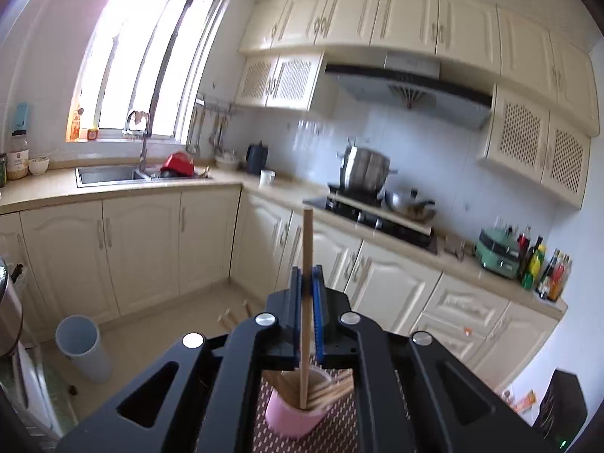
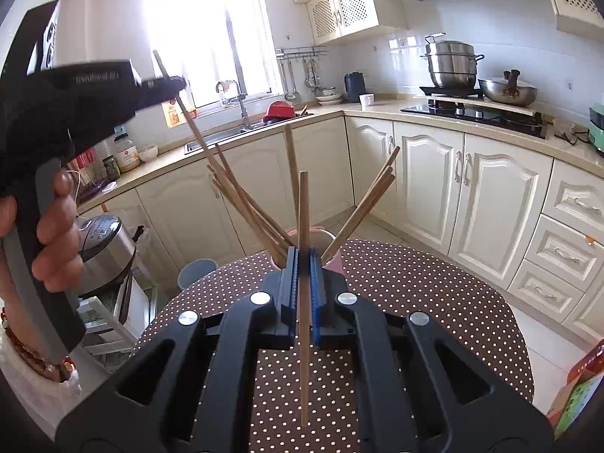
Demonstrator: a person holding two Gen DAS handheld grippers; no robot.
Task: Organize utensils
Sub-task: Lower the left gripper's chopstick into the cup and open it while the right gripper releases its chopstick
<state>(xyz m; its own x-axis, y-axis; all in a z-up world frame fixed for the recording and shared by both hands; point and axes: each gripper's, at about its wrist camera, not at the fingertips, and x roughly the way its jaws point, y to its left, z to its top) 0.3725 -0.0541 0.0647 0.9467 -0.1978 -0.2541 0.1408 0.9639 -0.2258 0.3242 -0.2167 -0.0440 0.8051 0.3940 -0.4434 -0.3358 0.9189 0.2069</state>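
Note:
A pink cup holding several wooden chopsticks stands on the brown dotted tablecloth. My left gripper is shut on one chopstick, which stands nearly upright with its lower end down inside the cup. From the right wrist view, that left gripper hangs at the upper left in a person's hand, and its chopstick slants down toward the cup. My right gripper is shut on another chopstick, held upright just in front of the cup, lower end above the cloth.
A grey bin stands on the floor by the cabinets. A rice cooker sits left of the table. A colourful box is at the table's right edge. Sink, stove and pots line the far counter.

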